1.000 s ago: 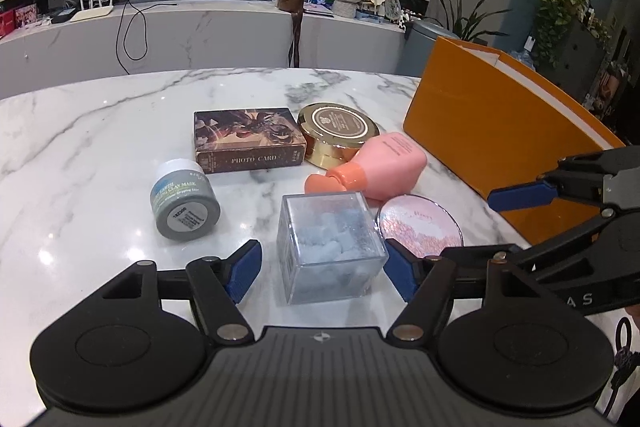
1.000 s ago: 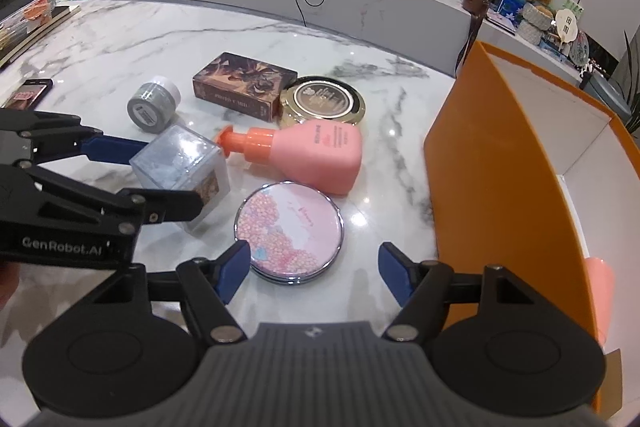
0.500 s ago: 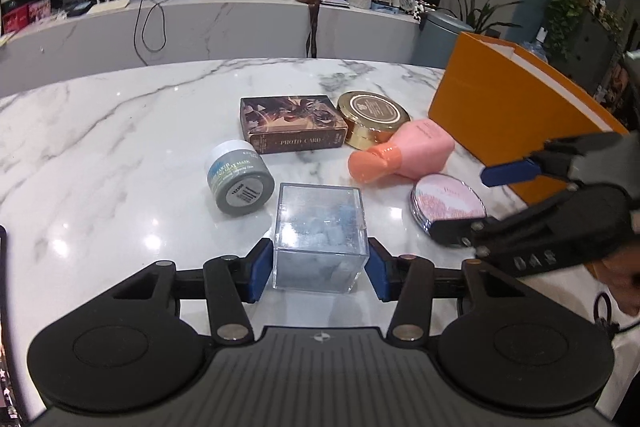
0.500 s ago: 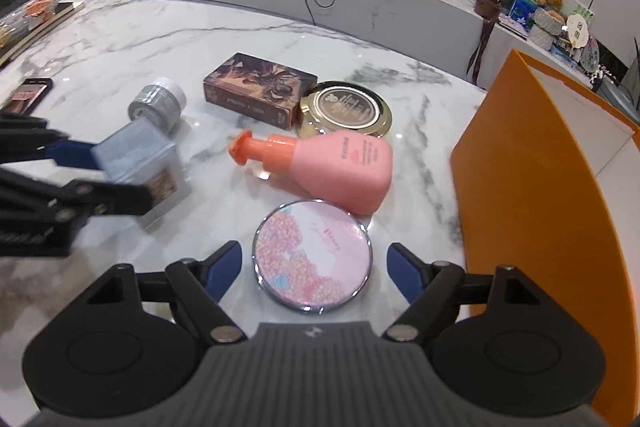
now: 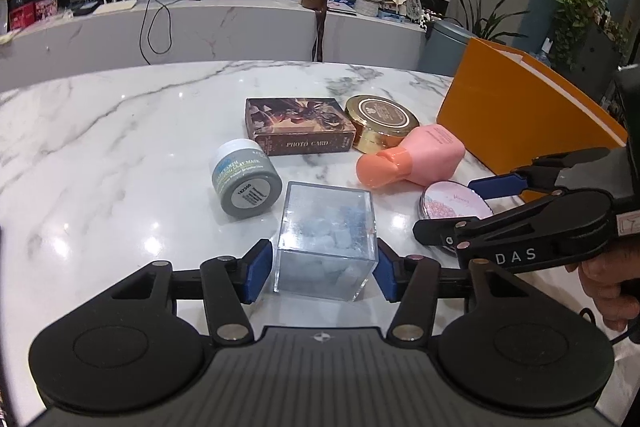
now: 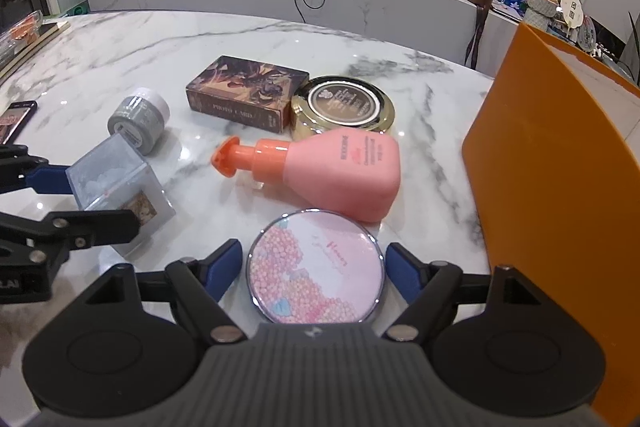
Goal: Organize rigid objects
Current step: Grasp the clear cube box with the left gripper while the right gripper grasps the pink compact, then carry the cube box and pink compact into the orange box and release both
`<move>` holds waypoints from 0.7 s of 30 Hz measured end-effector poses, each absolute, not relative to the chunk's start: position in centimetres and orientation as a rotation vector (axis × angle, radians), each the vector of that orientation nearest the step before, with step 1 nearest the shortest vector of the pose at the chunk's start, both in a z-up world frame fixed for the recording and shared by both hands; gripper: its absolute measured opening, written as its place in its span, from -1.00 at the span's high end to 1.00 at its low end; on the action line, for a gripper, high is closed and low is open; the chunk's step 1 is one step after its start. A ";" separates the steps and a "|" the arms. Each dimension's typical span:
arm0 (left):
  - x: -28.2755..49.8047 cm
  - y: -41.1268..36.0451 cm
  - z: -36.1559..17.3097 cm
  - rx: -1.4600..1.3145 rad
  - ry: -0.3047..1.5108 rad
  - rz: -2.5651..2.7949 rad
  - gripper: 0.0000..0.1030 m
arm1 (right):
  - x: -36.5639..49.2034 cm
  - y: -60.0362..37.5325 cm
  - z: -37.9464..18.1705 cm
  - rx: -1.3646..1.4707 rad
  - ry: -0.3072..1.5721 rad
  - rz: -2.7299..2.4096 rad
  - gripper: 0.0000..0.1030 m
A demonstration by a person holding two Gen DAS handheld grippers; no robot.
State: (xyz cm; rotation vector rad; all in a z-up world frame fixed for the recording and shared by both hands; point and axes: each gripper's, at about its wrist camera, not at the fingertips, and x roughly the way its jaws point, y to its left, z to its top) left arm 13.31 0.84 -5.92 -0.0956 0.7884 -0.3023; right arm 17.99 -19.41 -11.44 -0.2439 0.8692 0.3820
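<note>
cube [image 5: 326, 241] sits on the marble between the left gripper [image 5: 320, 269] pads, a thin gap each side after its jaws just eased apart, so no grip yet. compact [image 6: 316, 267] lies framed by the right gripper [image 6: 316, 269], whose jaws just narrowed but aren't touching. next, i'd say: squeeze, lift, carry to the orange box [image 6: 560, 167]; a second ago both stood wider, further off.
</note>
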 end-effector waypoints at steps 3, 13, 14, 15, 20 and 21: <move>13.5 1.0 -6.1 -0.115 0.795 -0.314 -0.15 | 17.9 -19.4 -11.4 -0.243 0.865 0.395 -0.40; 13.1 0.6 -5.7 -0.110 0.790 -0.329 -0.07 | 17.8 -19.4 -11.3 -0.251 0.870 0.417 -0.39; 13.3 0.5 -5.7 -0.109 0.790 -0.329 -0.06 | 17.7 -19.4 -11.2 -0.254 0.872 0.421 -0.39; 13.2 0.4 -5.6 -0.109 0.790 -0.330 -0.06 | 17.6 -19.3 -11.2 -0.258 0.873 0.422 -0.39; 12.9 0.1 -5.3 -0.097 0.781 -0.329 -0.05 | 17.4 -19.4 -11.1 -0.265 0.873 0.427 -0.39; 12.8 0.0 -5.2 -0.095 0.778 -0.329 -0.05 | 17.3 -19.4 -11.0 -0.266 0.871 0.429 -0.39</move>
